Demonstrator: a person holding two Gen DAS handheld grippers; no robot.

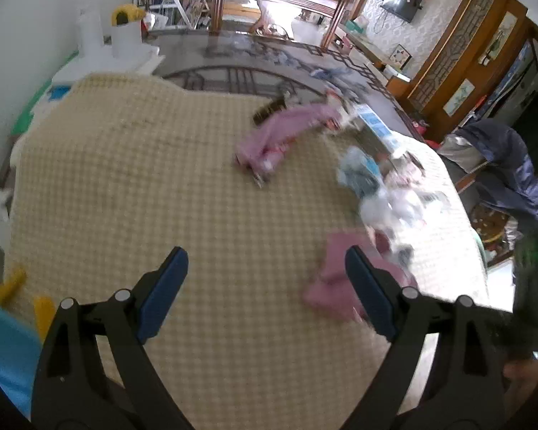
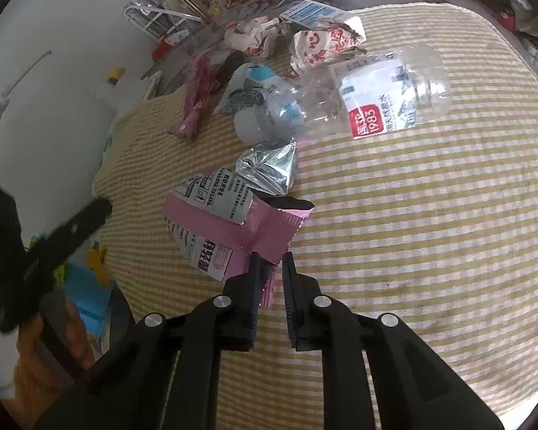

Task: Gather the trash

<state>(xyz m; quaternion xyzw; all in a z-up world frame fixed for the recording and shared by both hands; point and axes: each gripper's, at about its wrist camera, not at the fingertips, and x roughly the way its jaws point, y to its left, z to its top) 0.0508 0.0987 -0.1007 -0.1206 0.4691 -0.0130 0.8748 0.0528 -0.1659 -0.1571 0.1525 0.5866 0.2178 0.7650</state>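
Under both claws spreads a yellow-checked cloth (image 2: 412,215). Well ahead of the right claw (image 2: 270,261) lies a clear plastic bottle (image 2: 358,96) on its side, with crumpled wrappers (image 2: 319,46) beyond it. Nearer, just ahead of its tips, a torn pink carton (image 2: 229,229) lies flat, a silver foil scrap (image 2: 269,168) touching its far edge. The right claw's fingers are nearly together, pinching the carton's near edge. The left claw (image 1: 265,268) hangs spread wide above bare cloth, the same pink carton (image 1: 337,279) at its right finger.
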